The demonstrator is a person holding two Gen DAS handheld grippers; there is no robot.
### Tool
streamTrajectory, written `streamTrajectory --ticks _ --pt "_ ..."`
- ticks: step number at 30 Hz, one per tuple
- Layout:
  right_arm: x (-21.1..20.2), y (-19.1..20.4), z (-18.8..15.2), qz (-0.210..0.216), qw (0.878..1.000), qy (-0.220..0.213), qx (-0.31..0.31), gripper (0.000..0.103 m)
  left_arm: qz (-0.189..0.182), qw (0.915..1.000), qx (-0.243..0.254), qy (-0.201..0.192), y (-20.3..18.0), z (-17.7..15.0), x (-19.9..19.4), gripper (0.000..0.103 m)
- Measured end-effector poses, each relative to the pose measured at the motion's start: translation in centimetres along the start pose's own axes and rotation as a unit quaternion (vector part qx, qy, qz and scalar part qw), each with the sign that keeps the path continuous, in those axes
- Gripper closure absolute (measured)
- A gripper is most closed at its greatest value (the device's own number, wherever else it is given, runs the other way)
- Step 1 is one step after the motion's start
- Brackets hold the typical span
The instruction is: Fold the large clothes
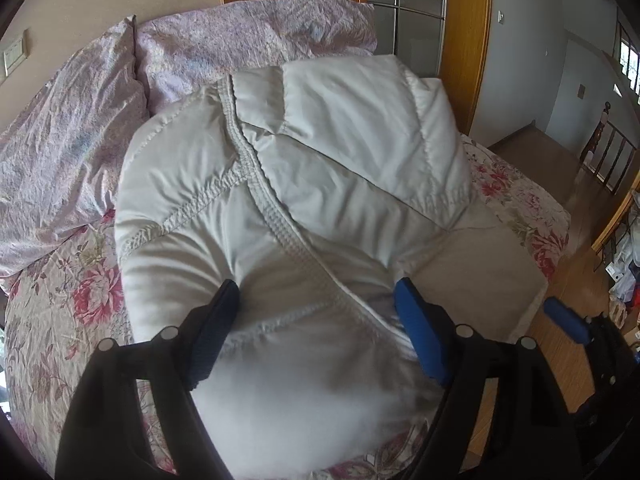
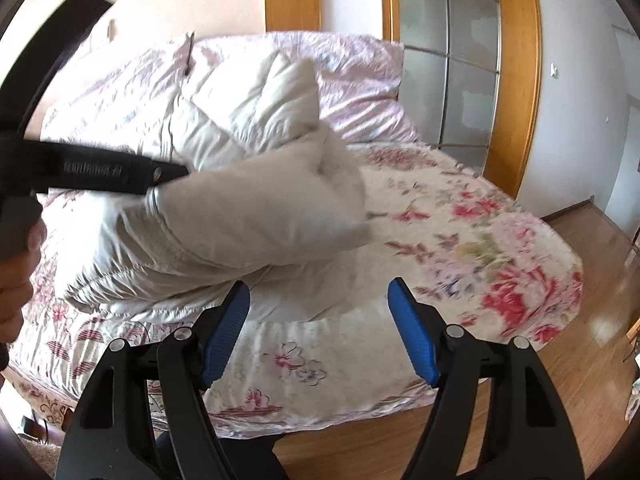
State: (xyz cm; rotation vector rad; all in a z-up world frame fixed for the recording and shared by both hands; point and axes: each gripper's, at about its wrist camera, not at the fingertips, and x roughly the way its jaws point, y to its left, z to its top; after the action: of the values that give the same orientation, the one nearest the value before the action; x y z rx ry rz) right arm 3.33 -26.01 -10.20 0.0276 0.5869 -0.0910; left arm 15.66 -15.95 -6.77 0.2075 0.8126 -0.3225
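A white puffy quilted jacket (image 1: 340, 152) lies bunched on the flowered bed (image 1: 60, 320). My left gripper (image 1: 316, 296) straddles a thick wad of the jacket near its zipper seam, and both pads press into the padding. In the right wrist view the left gripper (image 2: 164, 186) comes in from the left with the jacket (image 2: 260, 208) bulging out of it, raised off the sheet. My right gripper (image 2: 318, 284) hangs open over the bed's near edge with only the sheet between its fingers. The jacket's lower edge lies just beyond its left finger (image 2: 228, 328).
Pink crumpled pillows (image 1: 248, 36) lie at the head of the bed (image 2: 480, 240). A wooden-framed glass door (image 2: 452, 60) stands behind. Wooden floor (image 2: 580, 340) runs along the bed's right side, with clutter (image 1: 624, 280) at the far right. A hand (image 2: 16, 280) shows at the left.
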Motion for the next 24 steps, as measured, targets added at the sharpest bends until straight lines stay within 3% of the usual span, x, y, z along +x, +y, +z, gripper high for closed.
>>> streamTrajectory --ticks 10,18,24 --pt "-1.2 1.9 6.1 0.05 0.997 -0.053 -0.028 0.03 0.013 0.9987 -0.042 -0.025 3.1 -0.9 -3.8 0.024" --pt "2.5 6.2 11.0 0.112 0.991 -0.047 -0.06 0.033 0.054 0.9944 -0.084 -0.036 8.0 -0.1 -4.1 0.023" --pt "5.1 7.6 13.0 0.117 0.99 -0.031 -0.066 0.038 0.06 0.9913 -0.115 -0.021 10.8 0.2 -2.2 0.023"
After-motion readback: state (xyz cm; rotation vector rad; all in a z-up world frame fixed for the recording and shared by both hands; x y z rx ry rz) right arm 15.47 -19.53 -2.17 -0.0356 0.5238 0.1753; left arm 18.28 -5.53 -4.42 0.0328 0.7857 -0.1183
